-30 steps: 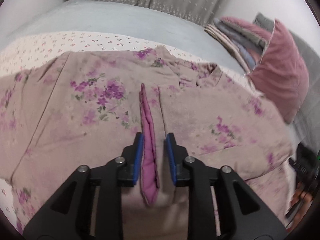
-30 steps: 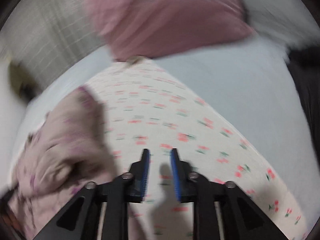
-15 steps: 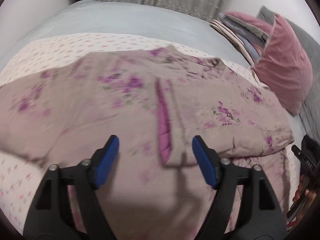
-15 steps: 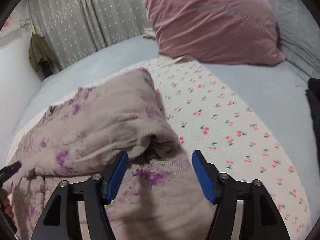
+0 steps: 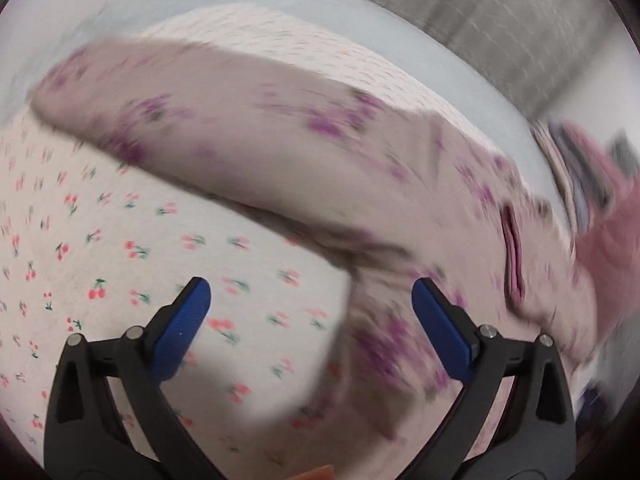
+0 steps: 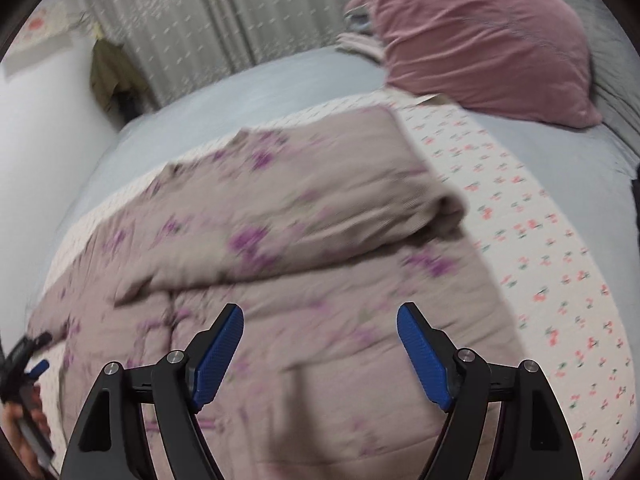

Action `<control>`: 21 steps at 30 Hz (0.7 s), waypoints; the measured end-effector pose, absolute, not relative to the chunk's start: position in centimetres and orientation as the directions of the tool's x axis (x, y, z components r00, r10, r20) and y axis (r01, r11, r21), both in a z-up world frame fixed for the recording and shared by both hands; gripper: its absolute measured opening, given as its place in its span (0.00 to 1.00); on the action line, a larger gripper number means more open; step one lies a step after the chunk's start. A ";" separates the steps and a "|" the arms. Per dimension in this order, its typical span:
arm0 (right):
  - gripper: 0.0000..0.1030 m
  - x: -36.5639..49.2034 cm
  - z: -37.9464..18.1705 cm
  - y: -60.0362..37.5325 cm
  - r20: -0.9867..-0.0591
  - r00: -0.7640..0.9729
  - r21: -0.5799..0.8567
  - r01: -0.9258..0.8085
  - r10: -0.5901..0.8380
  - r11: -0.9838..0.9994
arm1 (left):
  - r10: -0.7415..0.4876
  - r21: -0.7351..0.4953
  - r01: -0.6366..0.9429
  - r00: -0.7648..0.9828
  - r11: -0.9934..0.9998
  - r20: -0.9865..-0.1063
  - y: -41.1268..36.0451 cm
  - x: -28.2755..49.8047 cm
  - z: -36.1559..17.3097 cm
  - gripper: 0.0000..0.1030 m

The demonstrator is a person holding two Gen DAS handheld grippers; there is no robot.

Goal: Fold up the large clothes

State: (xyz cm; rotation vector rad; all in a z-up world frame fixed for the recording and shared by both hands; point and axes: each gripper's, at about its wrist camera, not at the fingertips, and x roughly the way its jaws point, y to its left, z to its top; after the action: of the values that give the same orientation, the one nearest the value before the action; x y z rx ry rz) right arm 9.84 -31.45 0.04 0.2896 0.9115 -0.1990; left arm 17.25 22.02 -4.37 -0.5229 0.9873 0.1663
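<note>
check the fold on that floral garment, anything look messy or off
The floral garment is folded unevenly: the upper layer's right end is bunched into a lumpy roll and lies at a slant over the lower layer. Both grippers are open, holding nothing. No damage visible.

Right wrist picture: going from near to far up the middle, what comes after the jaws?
Floral garment → cherry-print sheet → grey bedcover → curtain.

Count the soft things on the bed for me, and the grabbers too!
Flowery garment: 1
Cherry sheet: 1
Pink pillow: 1
Folded pile: 1
Grabbers, both open and empty: 2, left, right
Total: 6
</note>
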 end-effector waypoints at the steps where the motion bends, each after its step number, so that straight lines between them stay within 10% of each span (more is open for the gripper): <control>1: 0.78 9.9 -0.2 -30.9 -0.804 0.594 0.167 0.280 -0.034 0.945 | -0.101 -0.388 -0.400 0.577 0.830 -0.810 23.7 17.2 -4.4 0.97; 21: 0.78 11.6 -1.3 -28.5 -0.828 0.558 0.136 0.298 -0.057 0.945 | 0.103 -0.452 -0.547 0.709 0.705 -0.698 37.7 19.4 -8.2 0.97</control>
State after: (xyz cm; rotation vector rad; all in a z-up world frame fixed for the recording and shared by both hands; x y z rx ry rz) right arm 11.63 -28.49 -1.34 0.2744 0.9586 -0.2121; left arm 19.45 37.70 -8.23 -0.7023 0.6958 0.3955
